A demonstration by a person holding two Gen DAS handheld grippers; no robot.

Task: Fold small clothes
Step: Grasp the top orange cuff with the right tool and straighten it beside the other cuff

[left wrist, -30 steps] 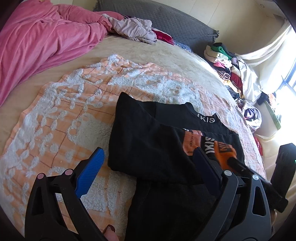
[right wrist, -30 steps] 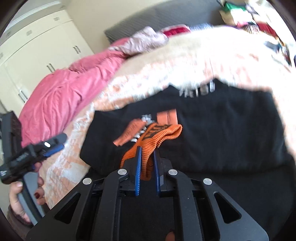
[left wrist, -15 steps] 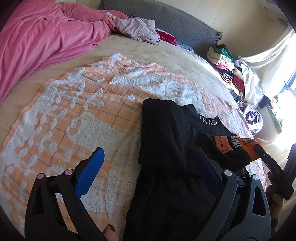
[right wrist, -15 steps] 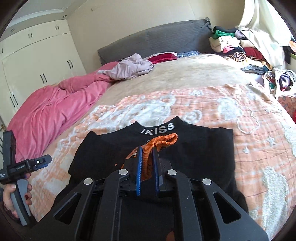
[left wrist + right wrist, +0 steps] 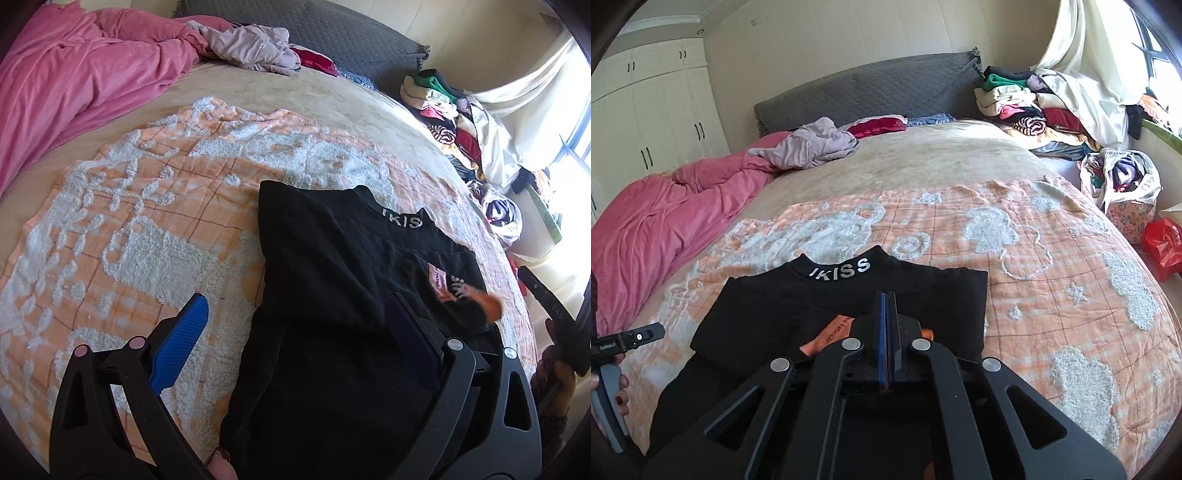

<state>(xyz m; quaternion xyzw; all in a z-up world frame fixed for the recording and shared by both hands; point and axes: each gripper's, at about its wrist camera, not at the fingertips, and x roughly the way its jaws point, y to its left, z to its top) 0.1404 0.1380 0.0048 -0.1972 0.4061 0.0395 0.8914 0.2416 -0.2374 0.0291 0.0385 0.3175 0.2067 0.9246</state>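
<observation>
A black top with white "IKISS" lettering on its collar lies partly folded on an orange and white checked blanket spread over a bed. The collar points toward the grey quilted headboard. One sleeve with an orange cuff is drawn across the body of the top, and an orange printed patch shows on the chest.

The right gripper sits low over the middle of the top, its blue-padded jaws pressed together with no gap between them. A sliver of orange shows just beside its base, but whether any cloth is pinched between the pads is hard to make out from this angle.

The left gripper hovers above the near left part of the top, its jaws spread wide and holding nothing. One blue pad hangs over the blanket, the other over the black fabric.

A rumpled pink duvet lies along the left side of the bed, with a crumpled lilac garment and a red item near the headboard. A stack of folded clothes is piled at the far right corner, next to a pale curtain. A floral bag of clothes and a red plastic bag sit beside the bed. White wardrobe doors line the left wall.
</observation>
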